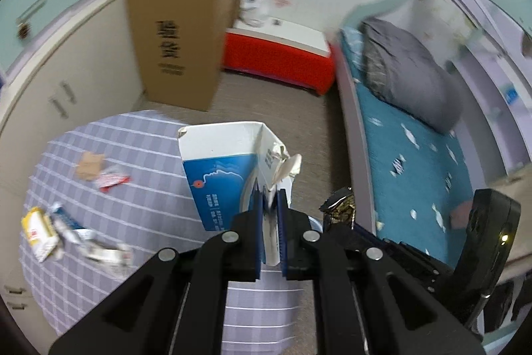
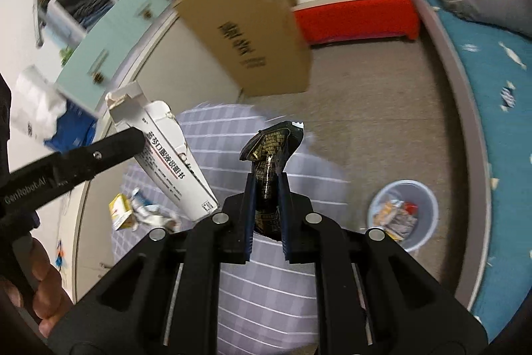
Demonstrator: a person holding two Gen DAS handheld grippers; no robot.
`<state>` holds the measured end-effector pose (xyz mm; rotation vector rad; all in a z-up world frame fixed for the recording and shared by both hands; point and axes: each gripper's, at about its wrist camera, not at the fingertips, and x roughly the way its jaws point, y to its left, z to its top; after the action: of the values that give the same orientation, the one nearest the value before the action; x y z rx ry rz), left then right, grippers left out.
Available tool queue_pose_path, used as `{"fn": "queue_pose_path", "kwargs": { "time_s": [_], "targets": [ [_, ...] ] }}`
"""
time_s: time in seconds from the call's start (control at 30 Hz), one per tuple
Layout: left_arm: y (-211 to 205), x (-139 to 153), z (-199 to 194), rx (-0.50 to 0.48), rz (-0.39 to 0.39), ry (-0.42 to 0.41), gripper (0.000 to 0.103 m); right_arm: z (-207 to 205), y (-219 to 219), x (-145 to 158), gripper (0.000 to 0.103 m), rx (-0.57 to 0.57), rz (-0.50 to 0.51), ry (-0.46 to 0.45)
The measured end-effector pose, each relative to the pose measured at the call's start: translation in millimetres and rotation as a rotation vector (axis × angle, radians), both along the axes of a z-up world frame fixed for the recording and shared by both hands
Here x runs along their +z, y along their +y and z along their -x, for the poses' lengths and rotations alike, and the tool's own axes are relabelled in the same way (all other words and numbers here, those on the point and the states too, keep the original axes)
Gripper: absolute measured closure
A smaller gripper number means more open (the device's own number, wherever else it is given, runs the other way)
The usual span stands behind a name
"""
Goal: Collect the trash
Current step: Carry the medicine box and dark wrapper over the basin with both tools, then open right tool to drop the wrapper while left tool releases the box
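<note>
Left gripper (image 1: 269, 198) is clamping the blue/white carton (image 1: 226, 168) by its torn flap edge, centre of the left wrist frame; box body is sticking up and left beyond the jaws. Looks empty, so light, thin card, prob crushing easily – a grip on the flap could tear, a wall fold seems safer. Right gripper (image 2: 267, 185) is pinching the black/gold wrapper (image 2: 271, 152) at its twisted neck, mid frame, top flaring above the jaws. Foil is soft, slick, near weightless, may slip. Bin (image 2: 404, 212) is sitting lower right in the right wrist frame, more scraps (image 1: 63, 232) lying on the checked cloth (image 1: 133, 155) at lower left
</note>
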<state>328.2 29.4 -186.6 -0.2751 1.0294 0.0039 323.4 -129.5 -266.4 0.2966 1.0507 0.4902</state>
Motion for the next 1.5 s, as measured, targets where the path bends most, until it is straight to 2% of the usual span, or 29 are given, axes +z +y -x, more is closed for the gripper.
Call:
{"fn": "queue_pose_path", "kwargs": {
  "time_s": [0.17,0.33,0.43,0.5,0.53,0.57,0.8,1.0,1.5],
  "targets": [
    [-75,-9,-16,-0.107,0.007,0.012,0.095,0,-74,0,0.090,-0.093,0.021,-0.004],
    [-127,-19,-27,-0.187,0.009,0.030,0.095,-4,-130,-3,0.089,-0.158,0.031,0.003],
    [-151,-26,-35,-0.215,0.004,0.048,0.095,-8,-151,-7,0.083,-0.179,0.023,0.013],
    [-161,-32,-39,-0.230,-0.001,0.064,0.095,-11,-159,-10,0.076,-0.186,0.007,0.019],
    [-165,-35,-40,-0.239,-0.004,0.073,0.095,-13,-163,-12,0.056,-0.196,0.019,0.025],
    [-170,-39,-42,-0.247,-0.009,0.085,0.095,-14,-168,-14,0.046,-0.204,0.023,0.029],
    [-187,-54,-54,-0.277,-0.026,0.136,0.095,-14,-185,-16,0.046,-0.232,0.021,0.033],
    [-202,-58,-59,-0.313,-0.033,0.148,0.095,-12,-202,-14,0.045,-0.263,0.021,0.025],
    [-237,-52,-58,-0.394,-0.012,0.102,0.094,7,-236,1,0.039,-0.371,0.045,-0.047]
  ]
}}
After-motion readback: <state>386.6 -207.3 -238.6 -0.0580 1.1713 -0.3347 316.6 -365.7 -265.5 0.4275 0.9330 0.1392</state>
